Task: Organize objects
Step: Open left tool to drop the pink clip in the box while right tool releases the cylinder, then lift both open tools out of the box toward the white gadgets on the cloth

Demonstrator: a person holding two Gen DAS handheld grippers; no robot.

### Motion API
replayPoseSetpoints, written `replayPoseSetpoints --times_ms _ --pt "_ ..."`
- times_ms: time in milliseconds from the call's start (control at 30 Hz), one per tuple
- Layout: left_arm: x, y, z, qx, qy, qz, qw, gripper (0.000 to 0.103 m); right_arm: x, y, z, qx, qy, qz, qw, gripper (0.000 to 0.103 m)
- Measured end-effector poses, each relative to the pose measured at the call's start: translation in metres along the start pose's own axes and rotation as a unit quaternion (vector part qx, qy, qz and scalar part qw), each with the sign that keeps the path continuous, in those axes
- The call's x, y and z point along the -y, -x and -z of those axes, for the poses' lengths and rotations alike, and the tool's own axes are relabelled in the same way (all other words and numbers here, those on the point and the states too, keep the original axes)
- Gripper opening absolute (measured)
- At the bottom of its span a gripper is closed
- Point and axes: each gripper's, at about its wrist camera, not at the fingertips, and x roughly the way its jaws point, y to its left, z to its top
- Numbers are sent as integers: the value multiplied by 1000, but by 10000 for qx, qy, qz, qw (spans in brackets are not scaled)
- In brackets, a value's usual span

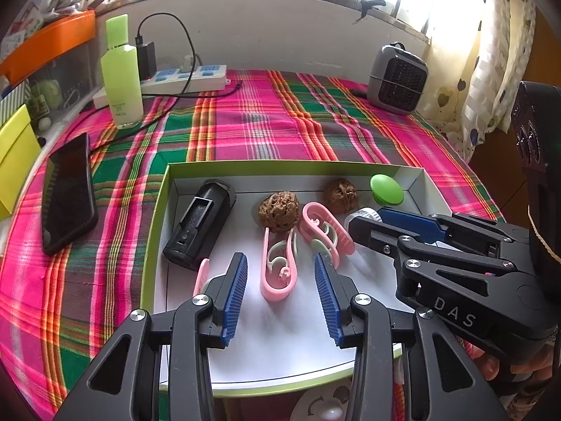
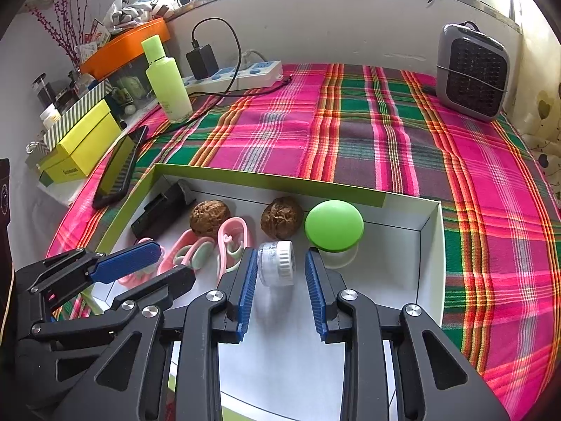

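**Pink clips and a clear jar rest in the shallow box, both grippers slack**

Pink plastic clips lie on the white floor of the green-rimmed box [image 1: 159, 210]. One pink clip [image 1: 278, 270] sits between the blue pads of the left gripper [image 1: 280, 294], whose jaws stand apart with visible gaps on both sides, gripping nothing. A second pink clip [image 1: 326, 228] lies just beyond it, and part of a third [image 1: 201, 273] peeks out beside the left pad.

To the right, a small clear jar with a white cap [image 2: 277, 263] lies on its side between the pads of the right gripper [image 2: 278, 294]; those jaws are released too, the jar resting on the box floor.

Along the box's far wall sit a black rectangular device [image 1: 200, 224], two walnuts [image 1: 278, 210] [image 1: 340, 194], and a green-lidded container [image 2: 333, 226] next to the jar.

The box rests on a pink and green plaid cloth [image 1: 266, 122]. Farther out on the cloth are a dark phone [image 1: 68, 193], a pale green bottle [image 1: 121, 73], a white power strip [image 1: 186, 79] with a black charger plugged in, and a small grey heater [image 1: 398, 79]. A yellow box [image 2: 80, 151] stands off the cloth's left edge.
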Motion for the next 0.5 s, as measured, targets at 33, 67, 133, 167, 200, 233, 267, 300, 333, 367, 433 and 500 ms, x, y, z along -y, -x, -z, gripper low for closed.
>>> replayPoseSetpoints --times_ms 33,67,133,167,200,233,267,300,333,367,433,500 --pt "0 0 0 2 -7 -2 10000 40 0 1 0 2 0 10 10000 30" --pt "0 1 0 2 -12 -5 10000 41 0 1 0 3 -2 17 10000 30" --pt "1 2 0 12 -15 -10 10000 41 0 2 1 10 -11 16 10000 30" --pt "0 1 0 7 -13 -5 10000 42 0 3 1 10 -16 10 10000 30" --pt "0 2 0 4 -4 -6 10000 42 0 3 2 13 -22 0 10000 30" --pt "0 2 1 14 -8 -5 10000 42 0 4 2 16 -24 -4 10000 30" --pt "1 3 1 23 -15 -13 10000 43 0 4 2 13 -23 -4 10000 30" --pt "1 5 1 28 -17 -19 10000 44 0 4 2 6 -27 1 10000 30" --pt "2 7 2 51 -38 -34 10000 45 0 4 3 9 -33 1 10000 30" --pt "2 9 3 70 -61 -44 9999 45 0 5 3 16 -33 -8 10000 30" --pt "1 11 4 78 -60 -45 9999 45 -1 7 4 29 -31 -13 10000 30" --pt "1 13 6 86 -55 -40 9999 46 -2 9 5 54 -14 -14 10000 30"
